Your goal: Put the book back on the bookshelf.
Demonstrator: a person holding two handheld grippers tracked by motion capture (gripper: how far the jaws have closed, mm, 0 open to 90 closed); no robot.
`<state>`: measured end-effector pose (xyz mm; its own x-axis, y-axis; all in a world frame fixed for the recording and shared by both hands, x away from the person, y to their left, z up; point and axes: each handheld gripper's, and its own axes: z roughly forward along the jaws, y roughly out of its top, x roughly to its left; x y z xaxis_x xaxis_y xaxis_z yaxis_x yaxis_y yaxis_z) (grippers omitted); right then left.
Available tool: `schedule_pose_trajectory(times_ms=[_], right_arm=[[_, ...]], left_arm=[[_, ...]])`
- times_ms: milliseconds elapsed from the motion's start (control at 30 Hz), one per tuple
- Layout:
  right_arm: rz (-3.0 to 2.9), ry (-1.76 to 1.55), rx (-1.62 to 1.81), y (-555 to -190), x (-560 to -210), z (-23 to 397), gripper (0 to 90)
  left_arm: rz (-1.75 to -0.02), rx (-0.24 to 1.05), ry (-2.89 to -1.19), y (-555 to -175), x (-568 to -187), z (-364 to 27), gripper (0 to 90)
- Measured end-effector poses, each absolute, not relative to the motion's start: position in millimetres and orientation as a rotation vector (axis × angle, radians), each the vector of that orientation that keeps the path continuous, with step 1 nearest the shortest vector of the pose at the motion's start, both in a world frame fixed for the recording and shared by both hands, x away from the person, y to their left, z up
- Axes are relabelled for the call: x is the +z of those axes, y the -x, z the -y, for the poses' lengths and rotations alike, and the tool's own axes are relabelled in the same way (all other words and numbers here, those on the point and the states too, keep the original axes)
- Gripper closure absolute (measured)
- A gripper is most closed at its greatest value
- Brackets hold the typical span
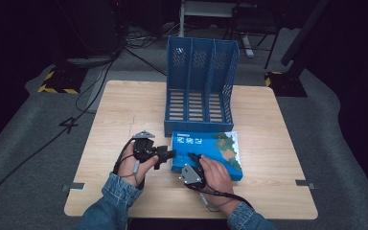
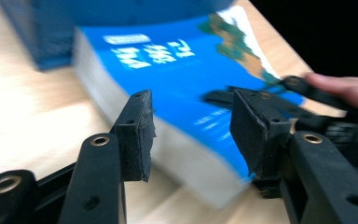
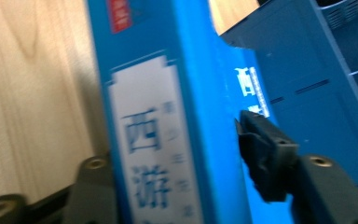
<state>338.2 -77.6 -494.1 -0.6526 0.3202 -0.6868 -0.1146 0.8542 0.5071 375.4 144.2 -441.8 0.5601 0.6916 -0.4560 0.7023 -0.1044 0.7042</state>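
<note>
A thick blue book (image 1: pixel 215 146) lies on the wooden table (image 1: pixel 124 110) just in front of a blue file rack (image 1: pixel 201 86). My right gripper (image 1: pixel 193 158) is at the book's near left corner. In the right gripper view its jaws (image 3: pixel 182 140) straddle the spine (image 3: pixel 154 116), one pad pressed on the cover and the other hidden behind the book. My left gripper (image 1: pixel 171 154) points at the book's left edge. Its jaws (image 2: pixel 191 130) stand open around the white page edge (image 2: pixel 186 154) near the corner.
The file rack (image 2: pixel 42 37) has three open-fronted compartments and stands close behind the book (image 2: pixel 168 65). The right hand and its gripper (image 2: pixel 326 100) sit just past my left jaws. Bare table lies left and right of the book. Cables cross the floor beyond.
</note>
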Motion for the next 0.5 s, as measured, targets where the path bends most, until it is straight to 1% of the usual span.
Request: schedule_pose_trajectory(times_ms=[67, 133, 167, 200, 300, 367, 500], right_arm=[[-2.187, -0.165, 0.673, -339, -489, 78, 54.8], [-2.195, -0.189, 0.699, -341, -484, 80, 56.1], [-2.195, -0.189, 0.699, -341, -484, 80, 56.1], [-2.208, -0.224, 0.74, -344, -478, 83, 57.1], [-2.224, -0.242, 0.766, -346, -472, 87, 57.8], [-2.227, -0.244, 0.772, -347, -471, 87, 58.1], [-2.236, -0.272, 0.801, -349, -464, 91, 58.9]], left_arm=[[-1.161, 0.024, -1.813, -377, -444, -151, 49.3], [-1.179, 0.063, -1.82, -379, -446, -158, 49.2], [-1.179, 0.063, -1.82, -379, -446, -158, 49.2], [-1.195, 0.092, -1.831, -381, -451, -162, 49.1], [-1.213, 0.143, -1.852, -384, -456, -167, 48.3], [-1.221, 0.156, -1.854, -385, -457, -169, 47.9], [-1.222, 0.239, -1.879, -387, -464, -178, 46.2]])
